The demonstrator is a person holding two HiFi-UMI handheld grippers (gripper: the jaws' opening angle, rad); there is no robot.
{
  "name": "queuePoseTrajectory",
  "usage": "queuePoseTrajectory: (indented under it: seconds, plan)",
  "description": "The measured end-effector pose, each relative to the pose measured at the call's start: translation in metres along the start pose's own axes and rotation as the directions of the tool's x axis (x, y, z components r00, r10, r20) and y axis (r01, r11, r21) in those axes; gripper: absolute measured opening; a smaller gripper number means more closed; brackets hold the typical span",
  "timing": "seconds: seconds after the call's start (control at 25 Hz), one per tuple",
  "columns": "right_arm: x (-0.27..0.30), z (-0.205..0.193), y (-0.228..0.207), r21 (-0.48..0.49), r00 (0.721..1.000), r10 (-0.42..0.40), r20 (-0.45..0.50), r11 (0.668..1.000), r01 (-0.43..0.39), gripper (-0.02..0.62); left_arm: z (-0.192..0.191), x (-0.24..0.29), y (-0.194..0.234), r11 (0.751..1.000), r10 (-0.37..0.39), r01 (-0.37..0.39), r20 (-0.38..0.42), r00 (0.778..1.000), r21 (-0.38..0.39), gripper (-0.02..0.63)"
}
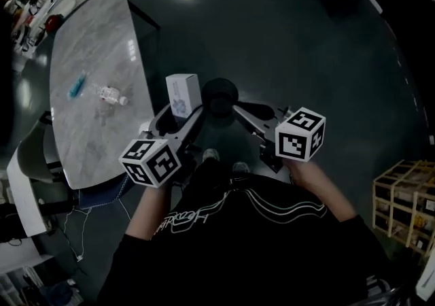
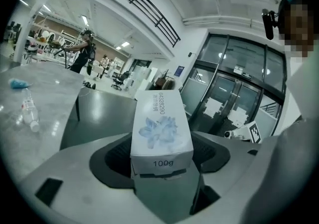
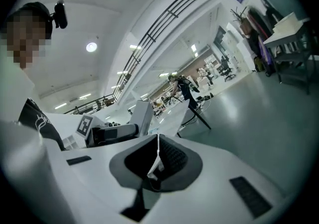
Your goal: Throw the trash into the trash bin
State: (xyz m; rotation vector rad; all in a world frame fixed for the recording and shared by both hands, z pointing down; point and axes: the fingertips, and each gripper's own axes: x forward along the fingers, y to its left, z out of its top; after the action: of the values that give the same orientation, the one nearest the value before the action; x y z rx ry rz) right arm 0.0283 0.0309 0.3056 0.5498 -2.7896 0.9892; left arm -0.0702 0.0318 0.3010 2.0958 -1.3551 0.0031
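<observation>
Currently I count two grippers, each carrying one piece of trash. My left gripper [image 1: 179, 114] is clamped on one white carton [image 2: 161, 128] printed with a pale blue flower, "64328290" and "100g"; I can't read the smaller characters beside the number. My right gripper [image 3: 158, 154] is pinched tight on one thin white scrap [image 3: 152, 168]. One dark round bin [image 1: 219, 96] sits on the floor just beyond both tips. Off to my left, one grey marbled table [image 1: 88, 39] holds one clear plastic bottle [image 1: 111, 95] and one crumpled blue item [image 1: 77, 85].
</observation>
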Motion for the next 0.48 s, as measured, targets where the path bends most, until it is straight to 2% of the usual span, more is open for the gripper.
queuePoseTrajectory:
  seconds: [0.16, 0.48]
  plan:
    - [-0.023, 0.004, -0.029, 0.045, 0.998, -0.063, 0.026, 0.997, 0.062, 0.035, -0.008, 0.034, -0.011, 0.999, -0.035, 0.035, -0.051, 0.998, -0.005, 0.327]
    - [-0.015, -0.003, -0.086, 0.133, 0.989, -0.147, 0.01, 0.981, 0.144, 0.035, -0.042, 0.094, 0.02, 0.996, -0.062, 0.05, -0.169, 0.984, -0.071, 0.327]
